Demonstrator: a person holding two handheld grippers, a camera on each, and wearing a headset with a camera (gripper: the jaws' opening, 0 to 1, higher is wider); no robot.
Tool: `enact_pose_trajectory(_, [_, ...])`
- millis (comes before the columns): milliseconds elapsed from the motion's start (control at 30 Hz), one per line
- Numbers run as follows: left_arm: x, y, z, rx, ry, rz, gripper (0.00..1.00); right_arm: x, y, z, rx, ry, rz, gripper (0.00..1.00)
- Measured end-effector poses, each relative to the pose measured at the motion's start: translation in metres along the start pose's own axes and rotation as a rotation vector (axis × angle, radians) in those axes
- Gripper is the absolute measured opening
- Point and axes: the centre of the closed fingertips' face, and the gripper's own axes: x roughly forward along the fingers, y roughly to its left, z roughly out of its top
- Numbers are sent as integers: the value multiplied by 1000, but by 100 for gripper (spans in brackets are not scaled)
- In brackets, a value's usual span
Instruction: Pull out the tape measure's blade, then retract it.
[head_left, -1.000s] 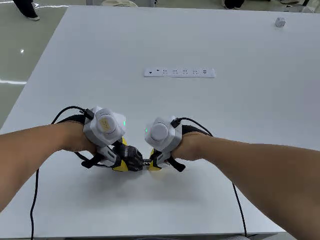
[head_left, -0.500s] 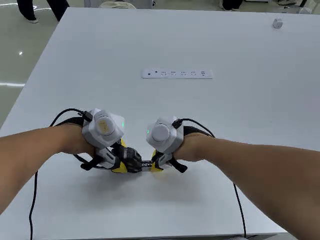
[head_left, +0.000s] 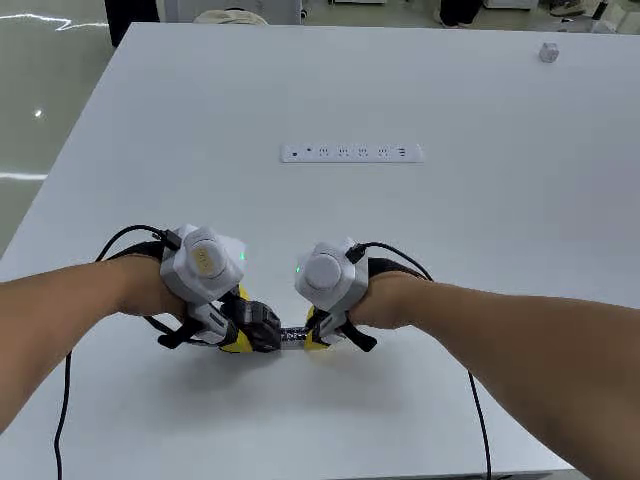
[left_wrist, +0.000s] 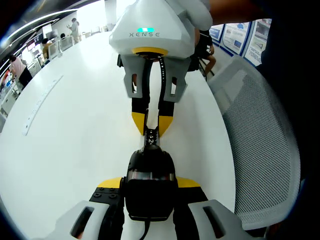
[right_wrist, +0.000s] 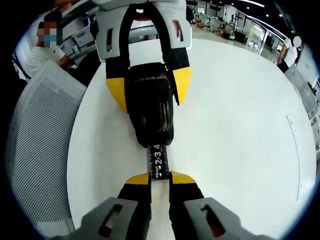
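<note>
Little of the task looks done. The left gripper (left_wrist: 150, 182) is clamped around the black tape measure (left_wrist: 150, 200), low over the white worktop (head_left: 400, 220); directly ahead of it, the right gripper (right_wrist: 159, 179) pinches the blade (right_wrist: 158, 159) near its tip. Only a short numbered stretch is out, so most pulling and all retracting remain.

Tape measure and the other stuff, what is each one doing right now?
tape measure: held at its case by the left gripper
blade: pulled out a short way
left gripper: shut on tape measure
right gripper: shut on blade
power strip: lying flat, nothing plugged in
</note>
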Motion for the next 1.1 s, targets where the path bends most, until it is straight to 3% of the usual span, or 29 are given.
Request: enact_pose_trajectory(1100, [0,-2,2,-6,1,4,34,-8,0,-13,18,6,-6,11])
